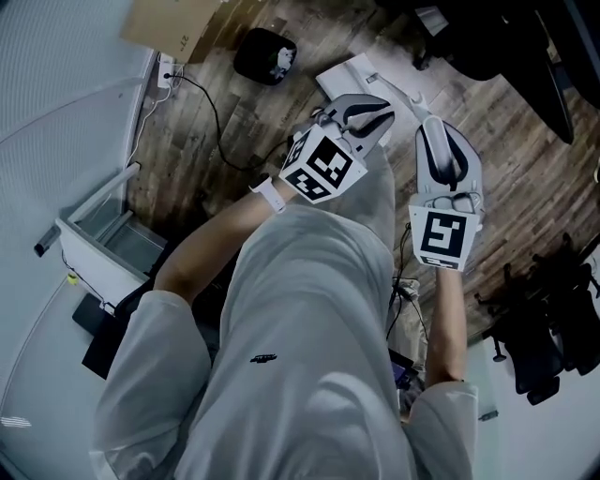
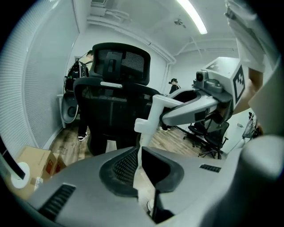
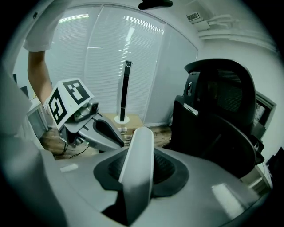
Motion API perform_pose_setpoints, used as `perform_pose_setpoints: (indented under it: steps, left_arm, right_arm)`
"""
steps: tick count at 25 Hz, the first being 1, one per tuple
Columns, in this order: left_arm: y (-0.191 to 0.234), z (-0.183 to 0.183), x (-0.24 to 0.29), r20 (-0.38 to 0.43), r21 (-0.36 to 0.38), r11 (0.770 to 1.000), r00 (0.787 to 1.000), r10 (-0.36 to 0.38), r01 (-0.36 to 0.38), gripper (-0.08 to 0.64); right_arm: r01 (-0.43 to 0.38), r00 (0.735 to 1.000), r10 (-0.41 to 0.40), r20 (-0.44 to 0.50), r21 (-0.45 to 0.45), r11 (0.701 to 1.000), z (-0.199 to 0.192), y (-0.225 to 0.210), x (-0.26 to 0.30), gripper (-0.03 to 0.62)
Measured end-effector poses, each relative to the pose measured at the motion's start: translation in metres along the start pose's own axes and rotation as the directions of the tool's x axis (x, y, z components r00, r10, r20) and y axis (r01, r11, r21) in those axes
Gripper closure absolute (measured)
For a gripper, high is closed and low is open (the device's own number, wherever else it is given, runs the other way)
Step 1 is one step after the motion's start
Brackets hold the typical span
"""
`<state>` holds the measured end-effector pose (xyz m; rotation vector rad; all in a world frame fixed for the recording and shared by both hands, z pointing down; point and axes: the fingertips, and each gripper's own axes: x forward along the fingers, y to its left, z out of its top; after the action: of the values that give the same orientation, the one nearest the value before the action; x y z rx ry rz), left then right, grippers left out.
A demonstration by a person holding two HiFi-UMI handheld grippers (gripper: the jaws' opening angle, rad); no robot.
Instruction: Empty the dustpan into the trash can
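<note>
Trash can stands on the floor near its far-left edge. Left gripper jaws clamp a thin white part, seemingly of the dustpan. Right gripper jaws clamp the white handle. Best practice: carry level, centre over the can, then tip slowly.

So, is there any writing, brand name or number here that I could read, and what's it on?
Nothing here reads clearly.
Head view, box: small dark print, too blurred to read.
Left gripper view, carton: red print, too small to read.
Shirt: tiny dark mark, unreadable.
Left cube, right cube: black and white square patterns, no letters.
</note>
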<state>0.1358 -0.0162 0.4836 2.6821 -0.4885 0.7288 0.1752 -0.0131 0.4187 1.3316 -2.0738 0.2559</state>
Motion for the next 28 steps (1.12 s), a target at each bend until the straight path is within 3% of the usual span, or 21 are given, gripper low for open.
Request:
perform_pose_setpoints:
  steps: [1,6,10,18,24,28]
  left_arm:
    - [0.004,-0.002,-0.005,-0.007,-0.008,1.000,1.000,0.024,-0.024,0.550]
    - [0.019,-0.001,-0.022,-0.006,-0.133,0.989,0.998,0.063,-0.064,0.553]
    - [0.029,0.006,-0.040,0.007,-0.178,0.977,0.993,0.120,-0.117,0.554]
    - [0.055,0.007,-0.064,0.016,-0.219,0.952,0.974,0.224,-0.215,0.554]
    - [0.068,0.001,-0.079,0.021,-0.242,0.935,0.962,0.271,-0.258,0.554]
    - [0.075,-0.005,-0.084,0.010,-0.244,0.929,0.957,0.289,-0.278,0.554]
  right_arm:
    - [0.007,1.000,-0.007,-0.006,0.005,1.000,-0.004,0.000,0.002,0.480]
    - [0.060,0.998,-0.058,-0.029,0.071,0.996,-0.033,-0.011,0.021,0.479]
    - [0.089,0.995,-0.084,-0.054,0.105,0.990,-0.049,-0.019,0.035,0.479]
    - [0.160,0.985,-0.146,-0.097,0.164,0.973,-0.079,-0.037,0.053,0.479]
    - [0.237,0.968,-0.210,-0.136,0.221,0.946,-0.099,-0.047,0.067,0.479]
    - [0.247,0.965,-0.218,-0.144,0.227,0.942,-0.109,-0.040,0.077,0.477]
